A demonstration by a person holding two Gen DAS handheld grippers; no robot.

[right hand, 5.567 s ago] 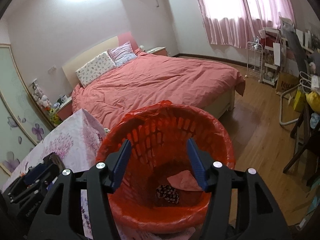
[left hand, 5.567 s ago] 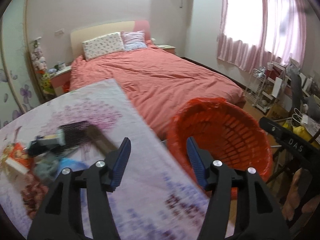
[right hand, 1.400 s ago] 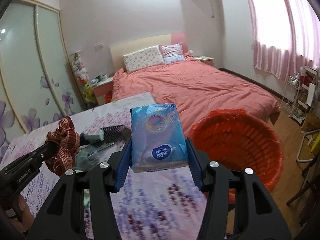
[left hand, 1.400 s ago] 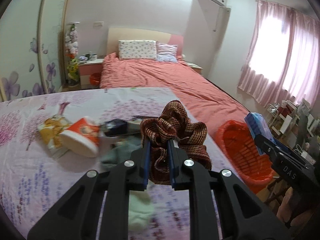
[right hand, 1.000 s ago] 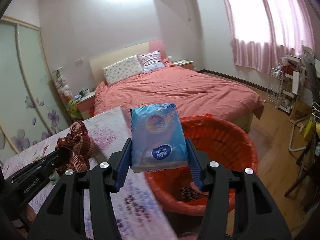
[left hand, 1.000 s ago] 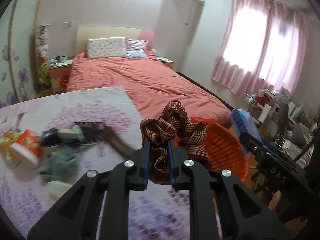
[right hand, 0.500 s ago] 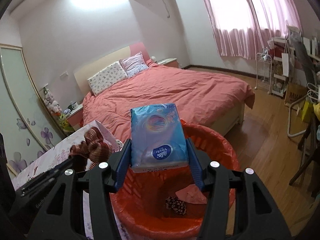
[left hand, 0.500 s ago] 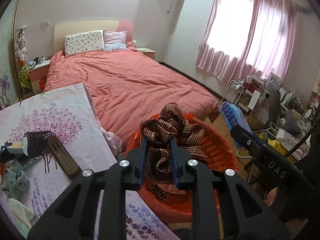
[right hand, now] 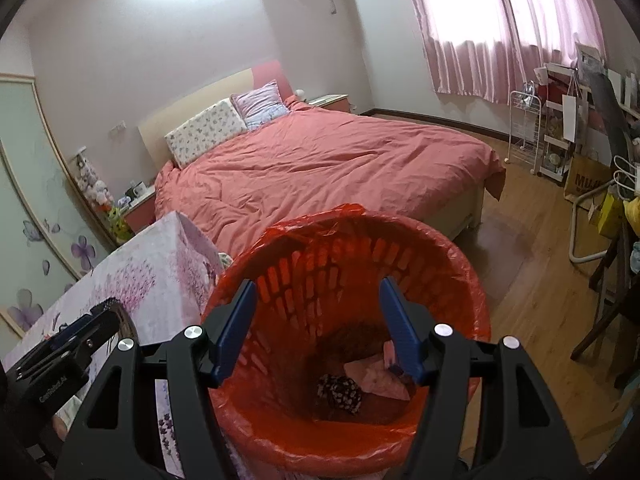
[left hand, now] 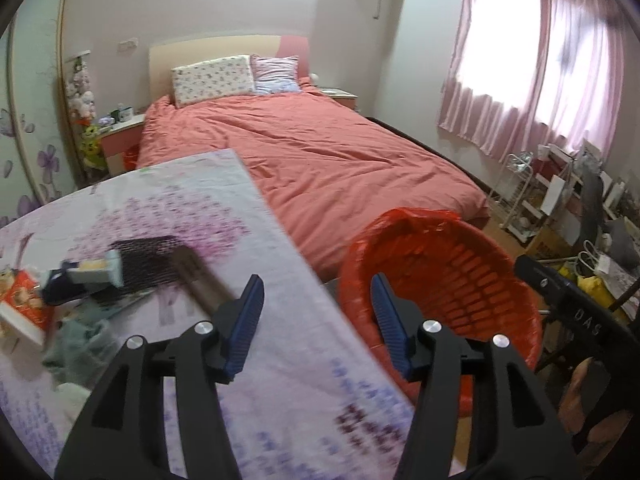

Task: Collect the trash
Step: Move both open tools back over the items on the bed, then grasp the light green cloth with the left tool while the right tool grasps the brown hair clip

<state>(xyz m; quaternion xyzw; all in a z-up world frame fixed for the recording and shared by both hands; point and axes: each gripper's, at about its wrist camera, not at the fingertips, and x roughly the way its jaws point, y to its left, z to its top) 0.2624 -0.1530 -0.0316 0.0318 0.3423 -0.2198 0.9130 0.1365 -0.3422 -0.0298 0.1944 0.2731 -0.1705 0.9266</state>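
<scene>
My left gripper (left hand: 316,312) is open and empty over the right edge of the flowered table (left hand: 168,216), beside the red waste basket (left hand: 440,264). My right gripper (right hand: 316,324) is open and empty right above the basket (right hand: 456,280). Inside lie a dark patterned scrunchie (right hand: 340,392), a pink wrapper (right hand: 372,376) and a blurred brown shape (right hand: 352,336). On the table's left lie a black hairbrush (left hand: 160,260), a small box (left hand: 96,270), a red-and-white cup (left hand: 24,304) and greenish cloth (left hand: 76,344).
A bed with a pink cover (left hand: 320,160) stands behind the table and basket. A white wire rack (right hand: 524,132) and cluttered shelves stand at the right. Wooden floor (right hand: 532,248) lies right of the basket. The right gripper's body (left hand: 576,312) shows in the left wrist view.
Both grippers have opened: the brown scrunchie left my left gripper and the blue tissue pack left my right gripper. My left gripper has swung back left over the table edge.
</scene>
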